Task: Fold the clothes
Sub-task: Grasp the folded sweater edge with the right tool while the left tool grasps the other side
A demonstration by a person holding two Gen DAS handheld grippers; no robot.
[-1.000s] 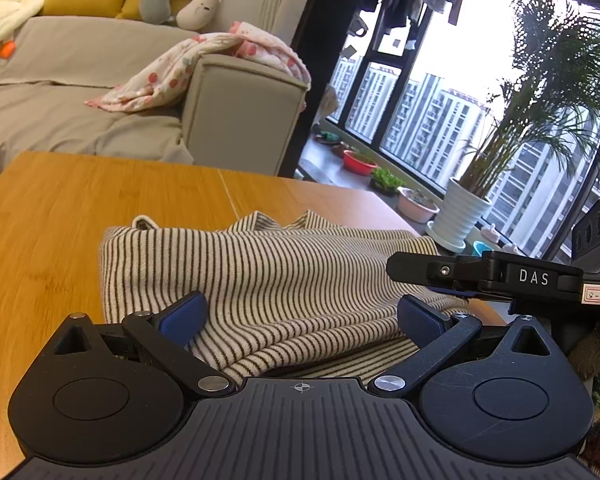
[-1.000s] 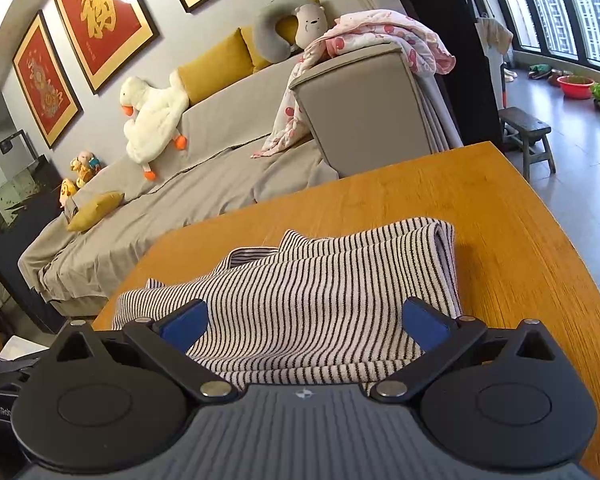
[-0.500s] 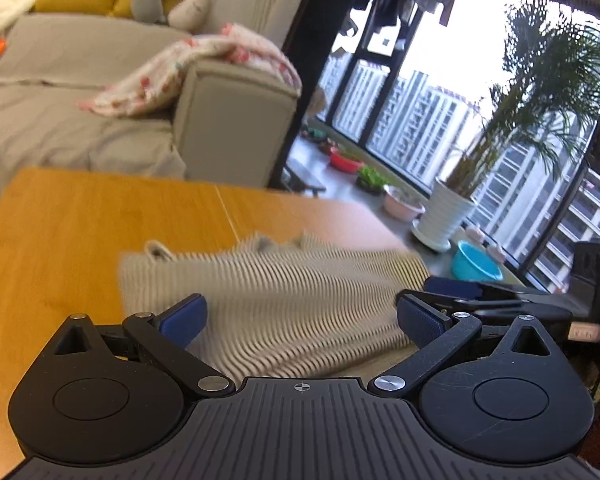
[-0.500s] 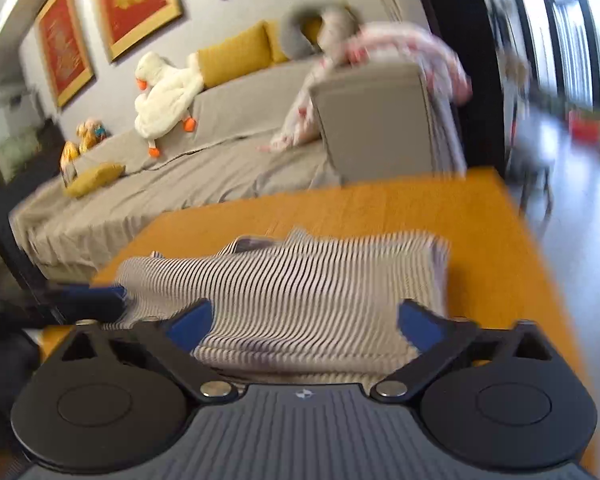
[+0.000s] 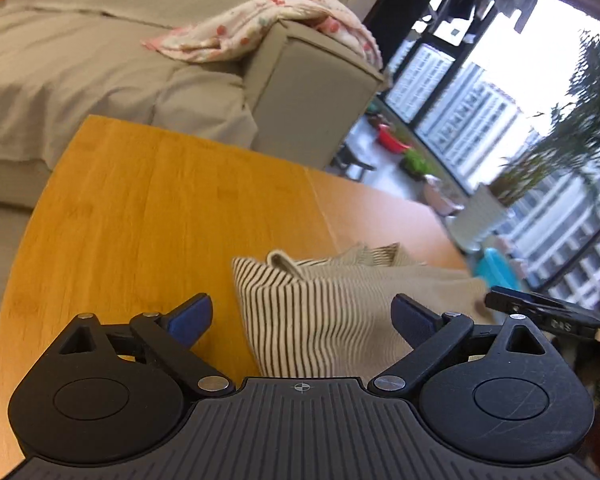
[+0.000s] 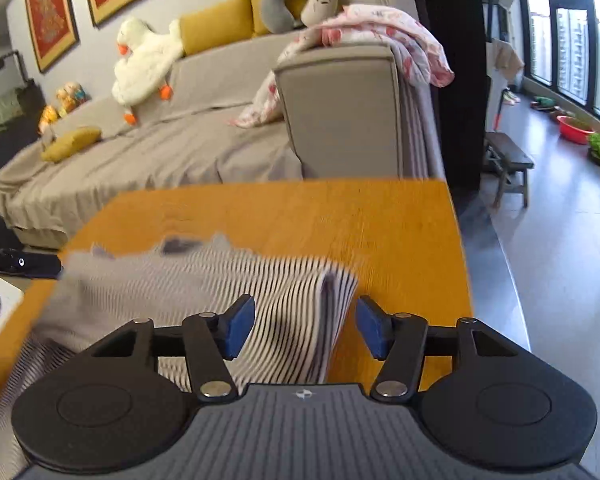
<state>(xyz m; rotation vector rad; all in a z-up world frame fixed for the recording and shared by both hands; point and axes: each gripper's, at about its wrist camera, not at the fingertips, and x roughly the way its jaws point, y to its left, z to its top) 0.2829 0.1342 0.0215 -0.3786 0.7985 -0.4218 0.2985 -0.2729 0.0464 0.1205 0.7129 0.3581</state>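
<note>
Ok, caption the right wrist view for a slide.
Right gripper closing around the folded striped garment's edge on the wooden table.

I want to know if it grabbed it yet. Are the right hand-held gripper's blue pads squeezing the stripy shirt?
Apart. In the right wrist view the right hand-held gripper is closing around the striped shirt's folded edge, but orange table shows between the shirt and the right pad.

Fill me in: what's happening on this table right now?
A person is folding a striped garment on a wooden table, with handheld tongs in each hand. The right tongs are closing around the garment's folded right edge, which lies between the blue pads, though they do not seem to pinch it yet. The left tongs are wide open at the garment's left corner, one pad over bare wood, gripping nothing. The garment lies partly folded, in layers. A sofa stands behind the table.
</note>
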